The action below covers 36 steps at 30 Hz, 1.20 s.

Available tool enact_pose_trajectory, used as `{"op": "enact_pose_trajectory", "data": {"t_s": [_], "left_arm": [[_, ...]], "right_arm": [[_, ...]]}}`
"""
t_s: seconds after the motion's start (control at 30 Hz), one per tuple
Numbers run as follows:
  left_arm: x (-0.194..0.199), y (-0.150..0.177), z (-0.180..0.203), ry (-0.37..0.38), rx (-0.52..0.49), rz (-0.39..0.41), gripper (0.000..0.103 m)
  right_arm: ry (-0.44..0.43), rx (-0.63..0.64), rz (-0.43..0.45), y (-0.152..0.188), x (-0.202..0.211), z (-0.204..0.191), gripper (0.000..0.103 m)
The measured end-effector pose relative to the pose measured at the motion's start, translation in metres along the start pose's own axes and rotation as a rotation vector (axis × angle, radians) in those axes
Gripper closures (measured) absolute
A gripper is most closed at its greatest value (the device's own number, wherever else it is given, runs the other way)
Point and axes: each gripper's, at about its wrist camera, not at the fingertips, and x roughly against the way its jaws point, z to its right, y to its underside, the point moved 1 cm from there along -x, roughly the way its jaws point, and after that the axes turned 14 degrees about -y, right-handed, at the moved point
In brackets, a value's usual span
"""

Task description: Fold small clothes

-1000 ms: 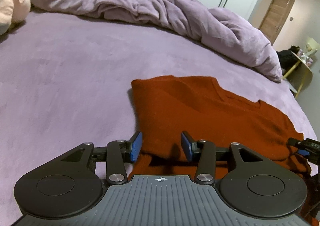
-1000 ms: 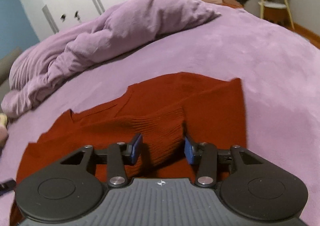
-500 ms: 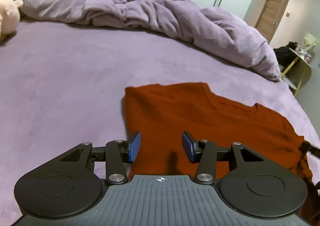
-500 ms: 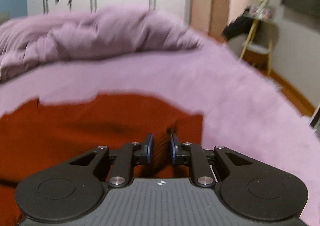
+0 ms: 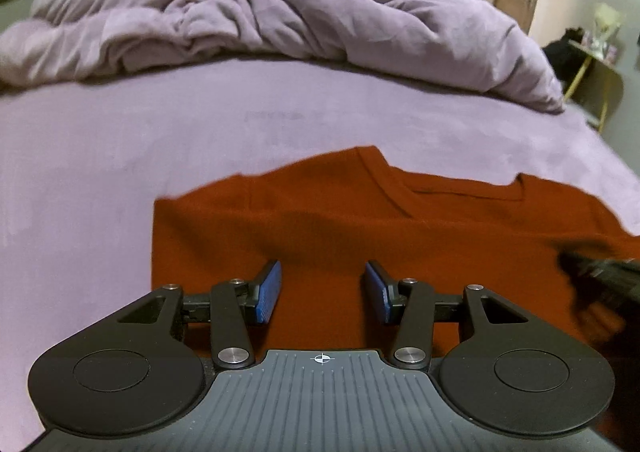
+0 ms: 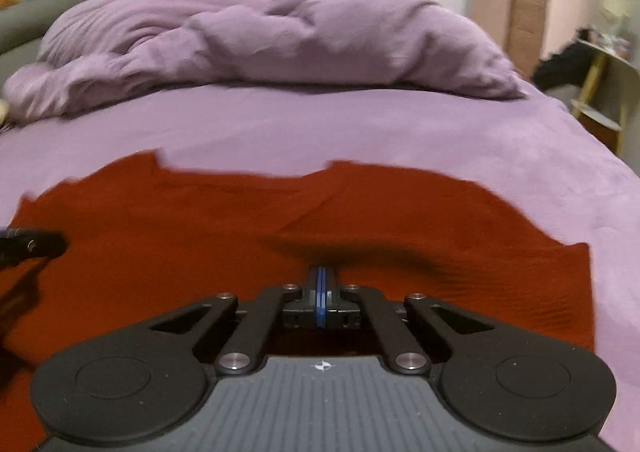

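Since the earlier frame, my right fingers [image 6: 321, 286] had gone from spread to pressed together, blue pads meeting with no cloth visible between them; whether a fold was caught at the tips I could not tell. Left fingers [image 5: 322, 292]: spread, empty, hovering above the cloth. Item: one rust-red knit top [image 5: 360, 219], lying flat on the lilac bed [image 5: 160, 139], long axis running side to side across both views, neckline at the far edge. Position from left fingers: directly beneath and ahead, its left edge just beside them. Position from right fingers: beneath, a dark ridge of fabric just ahead of the tips. Nearer hand to any hold, by my judgement: right. Beyond: rumpled duvet [image 5: 280, 11], well apart.
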Motion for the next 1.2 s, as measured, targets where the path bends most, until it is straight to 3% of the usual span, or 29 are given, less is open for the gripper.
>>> {"op": "enact_pose_trajectory", "data": {"t_s": [0.17,0.33,0.47,0.73,0.83,0.9,0.97,1.03,1.07,1.13,1.2], "left_arm": [[-0.006,-0.009,0.004,-0.028,-0.023,-0.010,0.050],[0.026,0.008,-0.013,0.075,0.018,-0.046,0.050],[0.036,0.024,-0.008,0.071,-0.043,-0.022,0.048],[0.037,0.024,-0.001,0.012,-0.060,-0.017,0.045],[0.047,0.028,-0.009,0.001,-0.065,-0.031,0.039],[0.051,0.031,-0.017,-0.019,-0.067,-0.056,0.040],[0.063,0.033,-0.028,-0.075,-0.069,-0.071,0.051],[0.088,0.035,-0.042,-0.050,-0.052,-0.043,0.049],[0.105,0.037,-0.051,-0.018,-0.047,-0.025,0.042],[0.134,0.045,-0.067,0.047,-0.054,0.006,0.026],[0.157,0.060,-0.082,0.093,-0.094,0.009,0.021]], "right_arm": [[0.037,-0.039,0.007,-0.009,0.001,0.013,0.103],[-0.069,-0.038,-0.005,0.016,0.044,-0.005,0.098],[-0.042,-0.011,0.005,0.042,0.064,-0.001,0.098],[0.031,0.060,0.006,0.041,0.054,0.004,0.101],[0.046,0.088,-0.008,0.044,0.063,0.002,0.101],[0.063,0.106,-0.019,0.047,0.072,0.003,0.101],[0.087,0.093,-0.032,0.049,0.084,0.007,0.098],[0.179,0.029,-0.081,0.050,0.096,0.017,0.098],[0.148,-0.050,-0.058,0.050,0.112,0.025,0.098],[0.074,-0.188,0.002,0.054,0.154,0.032,0.084],[0.001,-0.211,0.046,0.068,0.194,0.028,0.040]]}}
